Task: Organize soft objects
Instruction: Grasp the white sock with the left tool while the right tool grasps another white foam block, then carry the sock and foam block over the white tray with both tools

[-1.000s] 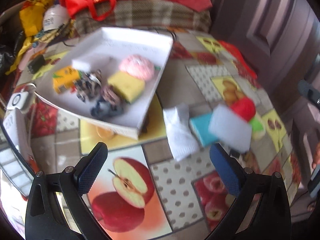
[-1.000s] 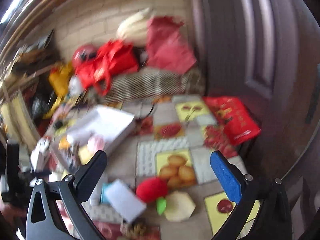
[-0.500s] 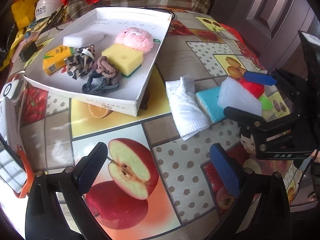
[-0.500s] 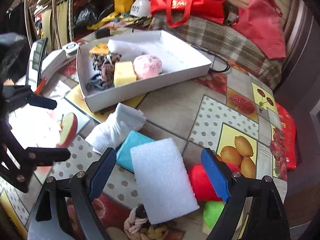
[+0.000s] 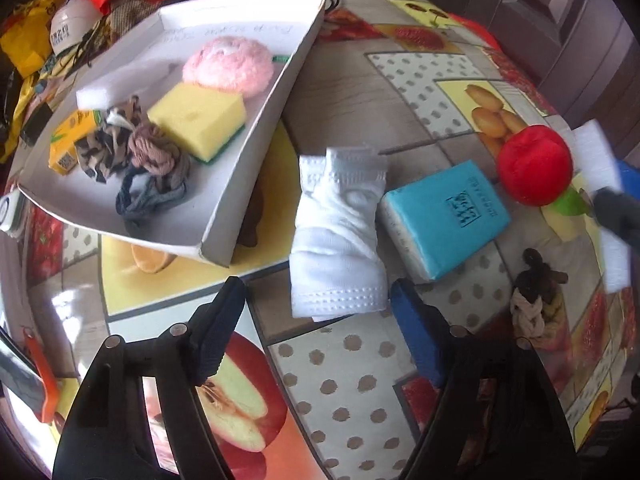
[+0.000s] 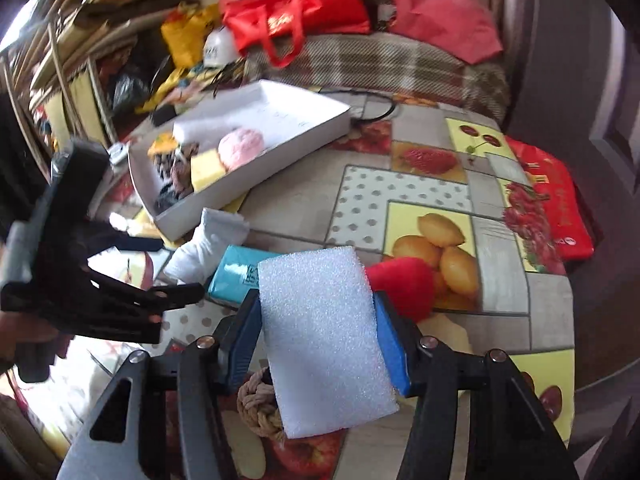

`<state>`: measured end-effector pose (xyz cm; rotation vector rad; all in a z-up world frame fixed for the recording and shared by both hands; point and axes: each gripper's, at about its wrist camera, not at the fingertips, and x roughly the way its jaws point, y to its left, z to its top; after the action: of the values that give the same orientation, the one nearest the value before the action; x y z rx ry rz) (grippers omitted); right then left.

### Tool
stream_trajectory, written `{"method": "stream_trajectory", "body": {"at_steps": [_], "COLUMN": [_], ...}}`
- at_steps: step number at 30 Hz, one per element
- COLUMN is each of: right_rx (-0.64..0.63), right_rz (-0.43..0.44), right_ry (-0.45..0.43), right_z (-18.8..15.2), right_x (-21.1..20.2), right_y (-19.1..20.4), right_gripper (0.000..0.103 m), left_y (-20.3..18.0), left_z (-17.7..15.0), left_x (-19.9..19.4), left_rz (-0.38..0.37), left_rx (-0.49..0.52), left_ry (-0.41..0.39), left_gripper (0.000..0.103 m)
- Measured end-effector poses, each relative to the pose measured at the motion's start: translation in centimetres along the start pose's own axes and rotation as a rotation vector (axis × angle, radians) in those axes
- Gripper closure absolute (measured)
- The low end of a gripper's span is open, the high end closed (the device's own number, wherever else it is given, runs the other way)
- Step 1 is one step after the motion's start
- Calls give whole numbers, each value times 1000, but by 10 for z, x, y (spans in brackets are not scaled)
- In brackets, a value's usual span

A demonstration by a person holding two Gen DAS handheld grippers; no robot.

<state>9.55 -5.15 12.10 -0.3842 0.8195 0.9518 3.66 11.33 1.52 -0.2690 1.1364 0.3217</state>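
Observation:
My left gripper (image 5: 314, 296) hovers low over the fruit-print table, its jaws closing around the near end of a white sock (image 5: 340, 232); the pads are not pressing on it. My right gripper (image 6: 316, 304) is closing on a white foam block (image 6: 324, 336), and both blue pads touch its sides. Beside the sock lie a teal tissue pack (image 5: 444, 216), a red plush apple (image 5: 534, 164) and a braided rope knot (image 5: 534, 304). The white tray (image 5: 256, 184) to the left holds a pink plush, a yellow sponge, scrunchies and a yellow pack.
A plaid cushion (image 6: 400, 64) with red bags (image 6: 296, 12) borders the table's far side. A red packet (image 6: 556, 208) lies at the right edge by a dark door. A phone with an orange rim (image 5: 36, 368) sits at the near left.
Both grippers came down toward the table. The left jaws narrowed around the sock's end. The right jaws closed onto the foam block, which has come off the teal pack.

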Motion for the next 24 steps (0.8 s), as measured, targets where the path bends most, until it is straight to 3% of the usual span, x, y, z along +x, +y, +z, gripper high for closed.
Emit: {"method": "stream_trajectory", "body": {"at_steps": [3,8,9,10,16,24], "right_rx": [19,45,47,51,92,142], "right_rz": [4,17,17,16,39,108], "right_ry": [-39,-72,-75,-80,-146,-271], "right_z": [4,12,13,14,22,45], "right_x": [-14,-21,-22,-23,-40,-75], "right_y": [-1,-1,-1,1,3,14], "right_gripper": [48,48,48,48,48,48], "left_y": [-2,-10,-10,-9,2,28], "left_z": [4,9,8,8,-4,4], "left_x": [0,6,4,1,-35,-121], "left_rz": [-41,-13,-25,-38,-97,-53], "left_rx": [-13,23,31,37,4,-73], "left_ry": [-16,-31,-49,-55,-147,-342], "left_gripper": [27,29,55,68,68,68]}}
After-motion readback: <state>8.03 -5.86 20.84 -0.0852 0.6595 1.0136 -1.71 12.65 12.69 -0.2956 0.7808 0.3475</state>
